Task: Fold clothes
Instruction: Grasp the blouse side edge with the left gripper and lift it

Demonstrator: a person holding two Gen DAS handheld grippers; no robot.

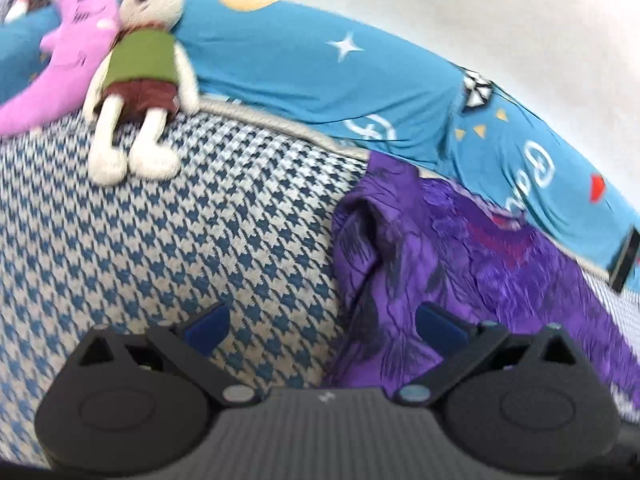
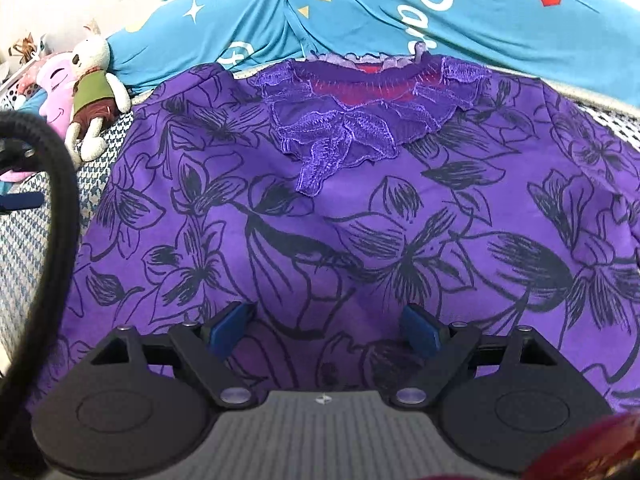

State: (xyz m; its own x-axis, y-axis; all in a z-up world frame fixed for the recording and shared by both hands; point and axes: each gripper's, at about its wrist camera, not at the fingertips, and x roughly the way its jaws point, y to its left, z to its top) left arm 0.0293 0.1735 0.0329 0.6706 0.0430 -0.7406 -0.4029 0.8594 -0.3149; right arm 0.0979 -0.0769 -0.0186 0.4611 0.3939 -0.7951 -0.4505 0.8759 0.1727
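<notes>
A purple floral top (image 2: 320, 220) lies spread on the houndstooth bed cover (image 1: 180, 232), collar toward the blue pillows (image 2: 480, 20). Only the right view shows it whole; the left catches its rumpled edge and bare cover. Stuffed rabbit (image 1: 140, 68) sits far-left. Both the right gripper (image 2: 326, 326) and left gripper (image 1: 324, 326) are spread wide, grasping nothing.

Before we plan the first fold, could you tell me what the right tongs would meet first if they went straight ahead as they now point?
Most likely the purple blouse: it fills the view just ahead of the open right tongs. Its lace collar lies further along that line, though depth is hard to judge.
</notes>
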